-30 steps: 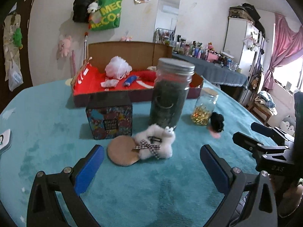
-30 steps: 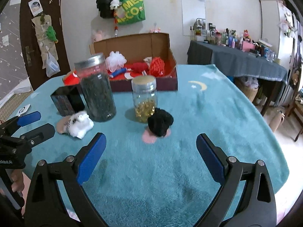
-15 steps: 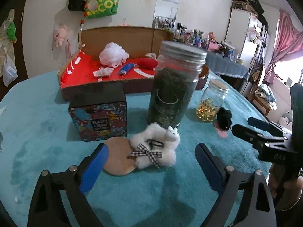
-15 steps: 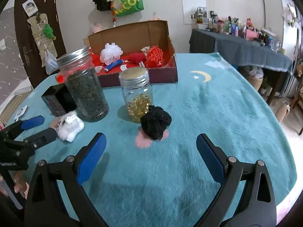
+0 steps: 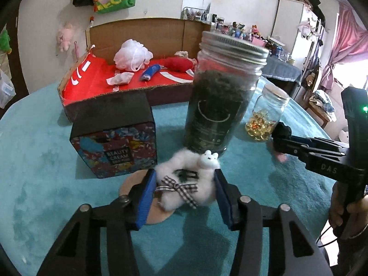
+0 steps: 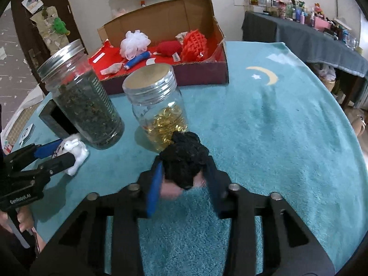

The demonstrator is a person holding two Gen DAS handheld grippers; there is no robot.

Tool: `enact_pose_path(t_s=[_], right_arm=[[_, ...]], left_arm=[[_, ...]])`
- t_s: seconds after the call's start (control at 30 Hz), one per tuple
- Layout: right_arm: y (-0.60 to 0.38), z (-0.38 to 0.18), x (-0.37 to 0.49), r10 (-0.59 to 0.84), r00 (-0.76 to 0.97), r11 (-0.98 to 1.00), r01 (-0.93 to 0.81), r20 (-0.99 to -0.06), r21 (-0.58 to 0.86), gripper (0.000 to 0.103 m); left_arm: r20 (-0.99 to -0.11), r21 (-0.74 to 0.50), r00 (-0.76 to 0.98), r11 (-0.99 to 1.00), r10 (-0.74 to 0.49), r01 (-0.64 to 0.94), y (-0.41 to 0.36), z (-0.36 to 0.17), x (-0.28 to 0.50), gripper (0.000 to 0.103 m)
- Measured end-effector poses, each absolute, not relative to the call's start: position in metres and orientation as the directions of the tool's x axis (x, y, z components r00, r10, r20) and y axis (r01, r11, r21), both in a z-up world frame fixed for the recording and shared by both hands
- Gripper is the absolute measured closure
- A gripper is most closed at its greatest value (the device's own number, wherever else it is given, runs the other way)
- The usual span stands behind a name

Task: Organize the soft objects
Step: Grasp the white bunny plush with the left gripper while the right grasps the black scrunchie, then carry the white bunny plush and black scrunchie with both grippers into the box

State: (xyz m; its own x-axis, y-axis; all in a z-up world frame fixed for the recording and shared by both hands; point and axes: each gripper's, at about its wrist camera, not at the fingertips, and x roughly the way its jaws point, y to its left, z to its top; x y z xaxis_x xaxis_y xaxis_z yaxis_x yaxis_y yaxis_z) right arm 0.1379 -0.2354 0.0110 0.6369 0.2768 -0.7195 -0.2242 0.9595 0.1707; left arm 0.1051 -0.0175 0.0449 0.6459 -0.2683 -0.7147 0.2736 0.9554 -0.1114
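White fluffy bunny plush with checked bow and black fuzzy pompom both on the teal desk, not boxed yet. Left gripper and right gripper have just been closing, pads now squeezing each. Cardboard box with red lining already holds several soft items; lift and transfer remain.

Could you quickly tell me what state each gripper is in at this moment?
Left gripper: jaws just closing around the white fluffy bunny toy, pads at its sides.
Right gripper: jaws just closing, pressing on the black pom-pom.

Plush toy before tall jar, box left
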Motion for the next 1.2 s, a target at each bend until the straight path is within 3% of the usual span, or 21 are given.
enact_pose_path(t_s=[0.73, 1.2], right_arm=[[-0.192, 0.041, 0.100, 0.416, 0.626, 0.900, -0.389, -0.659, 0.198, 0.073], [-0.187, 0.036, 0.101, 0.413, 0.614, 0.897, -0.400, -0.673, 0.186, 0.073]], left_arm=[[-0.668, -0.119, 0.658, 0.922, -0.348, 0.368, -0.026, 0.073, 0.097, 0.054], [-0.677, -0.143, 0.638, 0.916, -0.367, 0.375, -0.027, 0.068, 0.097, 0.054]])
